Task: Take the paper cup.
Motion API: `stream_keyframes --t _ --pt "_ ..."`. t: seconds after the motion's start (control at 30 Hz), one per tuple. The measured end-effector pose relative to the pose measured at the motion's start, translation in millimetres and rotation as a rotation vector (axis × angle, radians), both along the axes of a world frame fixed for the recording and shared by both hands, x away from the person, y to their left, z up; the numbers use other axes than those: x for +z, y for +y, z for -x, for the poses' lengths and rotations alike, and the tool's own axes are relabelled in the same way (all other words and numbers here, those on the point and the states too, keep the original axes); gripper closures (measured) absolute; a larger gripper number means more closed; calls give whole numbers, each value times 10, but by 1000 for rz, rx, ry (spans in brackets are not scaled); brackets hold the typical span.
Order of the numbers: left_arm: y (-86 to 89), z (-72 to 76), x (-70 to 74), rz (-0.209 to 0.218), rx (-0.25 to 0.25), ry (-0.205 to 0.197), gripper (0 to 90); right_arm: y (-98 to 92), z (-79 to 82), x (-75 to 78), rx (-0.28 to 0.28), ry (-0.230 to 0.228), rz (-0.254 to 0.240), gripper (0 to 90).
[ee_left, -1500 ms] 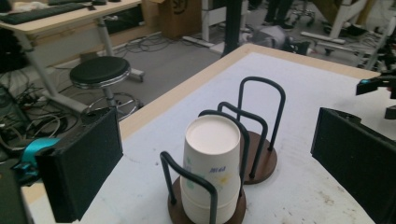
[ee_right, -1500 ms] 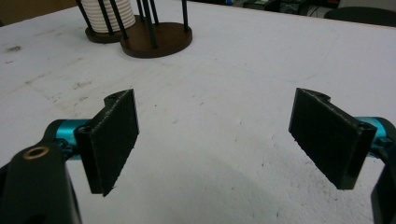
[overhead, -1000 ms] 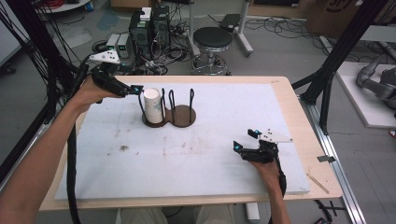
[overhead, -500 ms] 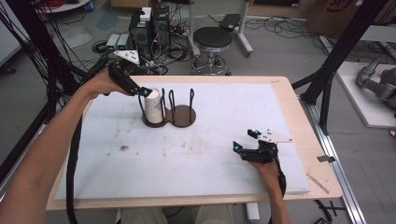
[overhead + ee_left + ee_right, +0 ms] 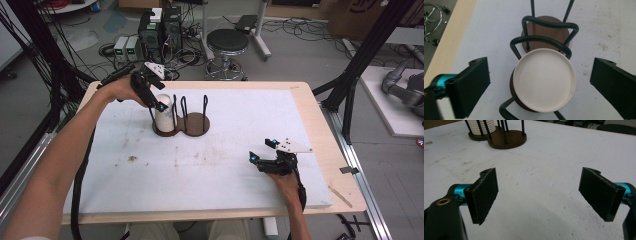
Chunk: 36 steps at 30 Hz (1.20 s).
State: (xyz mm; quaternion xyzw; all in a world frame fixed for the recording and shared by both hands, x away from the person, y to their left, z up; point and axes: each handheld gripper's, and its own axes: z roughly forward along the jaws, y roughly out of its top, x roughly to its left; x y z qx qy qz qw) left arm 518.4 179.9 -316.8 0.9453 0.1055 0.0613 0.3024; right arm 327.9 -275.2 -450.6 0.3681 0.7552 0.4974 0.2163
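A person works at a white-covered surface (image 5: pixel 225 150), a two-jaw tool in each hand. The left tool (image 5: pixel 157 102) hangs directly above a white cup (image 5: pixel 163 114) that stands upright in the left bay of a dark wire rack (image 5: pixel 184 107) on a brown double-disc base (image 5: pixel 192 125). In the left gripper view the left tool (image 5: pixel 539 82) is released, its two black jaws spread wide on either side of the cup (image 5: pixel 544 79) with clear gaps between each pad and the rim; neither jaw touches it. The cup's round white top faces the camera, ringed by the rack's black wire loops (image 5: pixel 541 40), with the rack's other brown disc (image 5: pixel 545 32) bare beyond it.

The right tool (image 5: pixel 265 152) sits low near the front right part of the surface, well apart from the rack, the person's right hand (image 5: pixel 285 182) behind it. In the right gripper view the right tool (image 5: pixel 539 195) is likewise released, jaws wide and grasping nothing, with the stained white covering (image 5: pixel 541 162) between them and the rack (image 5: pixel 499 130) far off at upper left.

A black stool (image 5: pixel 227 42) and electronic boxes (image 5: pixel 160 30) stand on the floor beyond the surface.
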Motion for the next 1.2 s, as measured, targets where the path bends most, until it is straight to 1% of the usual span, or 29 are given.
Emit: stream_keyframes --t 0.03,0.07,0.1,0.2,0.3,0.33,0.4,0.53,0.6,0.63,0.67,0.73,0.8,0.87,1.13,1.2 --pt "-4 -3 -12 -8 -6 4 117 0 1 -1 -1 2 2 162" --pt "-7 -13 -35 -18 -11 12 147 -1 -1 -1 1 0 2 163" --pt "-6 -19 -41 -27 -7 16 147 0 2 1 -2 5 -1 162" --pt "-5 -28 -56 -28 3 17 146 -1 2 1 -2 5 0 162" --pt "0 -40 -81 -42 9 15 147 -3 -4 0 -3 1 0 162" --pt "2 -42 -91 -41 12 17 147 -1 -1 0 -2 8 -2 162" --pt "8 -48 -97 -53 14 17 148 -2 -4 0 -1 6 -1 162" --pt "5 -45 -109 -55 15 29 182 1 -5 0 -1 9 4 162" --pt "2 -47 -106 -61 10 28 191 2 -4 0 -2 9 4 162" --pt "-3 -45 -108 -58 9 31 218 3 -4 0 -1 7 7 163" --pt "-5 -43 -107 -58 6 34 218 3 -4 0 -1 7 7 163" --pt "-9 -41 -103 -61 3 40 246 4 -4 0 -1 7 8 163" --pt "-10 -43 -101 -64 -2 40 302 5 -3 0 -2 6 10 163" --pt "-10 -39 -100 -60 -5 40 317 8 -2 0 -3 7 8 163" --pt "2 -33 -81 -60 -1 40 325 11 -3 0 -2 10 10 163" --pt "2 -33 -77 -66 0 38 326 14 -4 0 -1 9 16 163"
